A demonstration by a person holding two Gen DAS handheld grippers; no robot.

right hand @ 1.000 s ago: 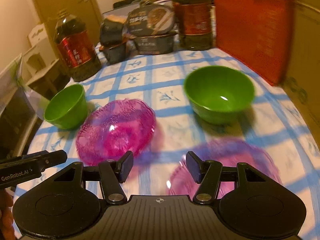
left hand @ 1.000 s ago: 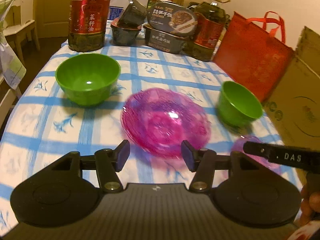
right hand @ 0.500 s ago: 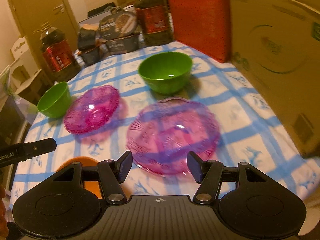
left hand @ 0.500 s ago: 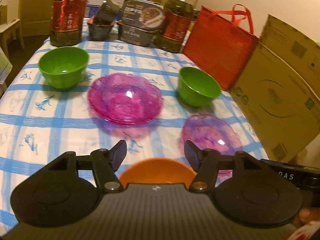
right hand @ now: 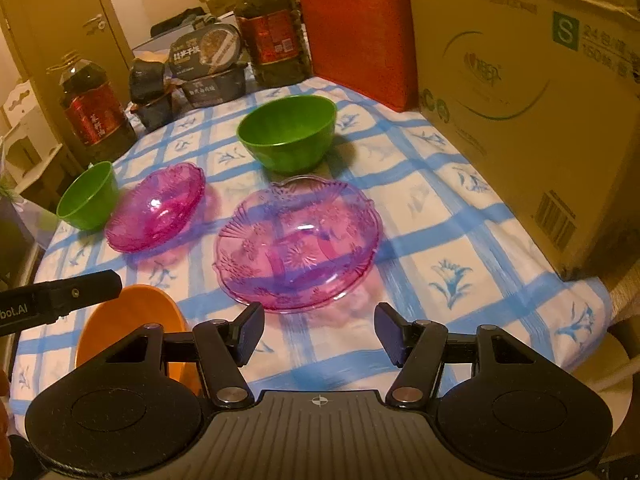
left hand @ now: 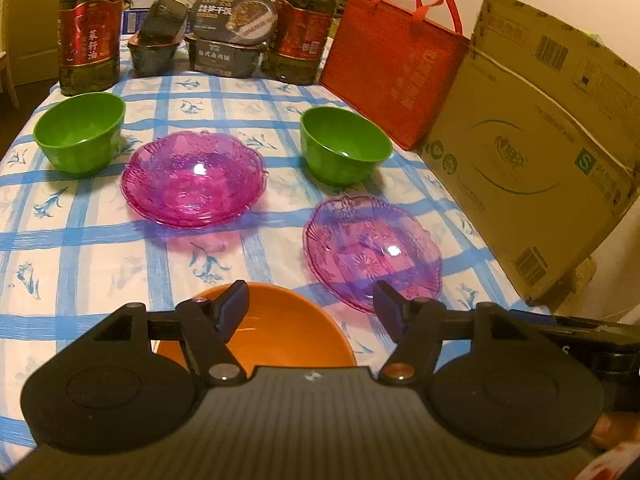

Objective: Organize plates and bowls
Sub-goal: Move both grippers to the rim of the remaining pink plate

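Now both grippers are hanging over the near edge of a table (left hand: 92, 236) covered with a blue-and-white checked cloth. The left gripper (left hand: 311, 307) is pointing down toward an orange bowl (left hand: 276, 328) sitting just under its fingers at the near edge; its jaws are opening, standing wide, and nothing is being pressed between them, the bowl lying below rather than in the grip. The right gripper (right hand: 319, 332) is holding its jaws wide too, with only bare cloth showing between them, and it is hovering just short of a pale purple glass plate (right hand: 298, 242). That plate is lying near the right side of the table, close in front of a green bowl (right hand: 289, 137). A deeper pink glass plate (left hand: 194, 178) is resting toward the middle, and it may be more than one plate stacked, though the rims are too blurred to tell. A second green bowl (left hand: 79, 132) is standing just left of it, apart from the pink rim. Along the far edge two big oil bottles (left hand: 90, 26) are flanking some dark food boxes (left hand: 228, 38). A red bag (left hand: 390, 68) and a large cardboard box (left hand: 532, 148) are standing along the right side.
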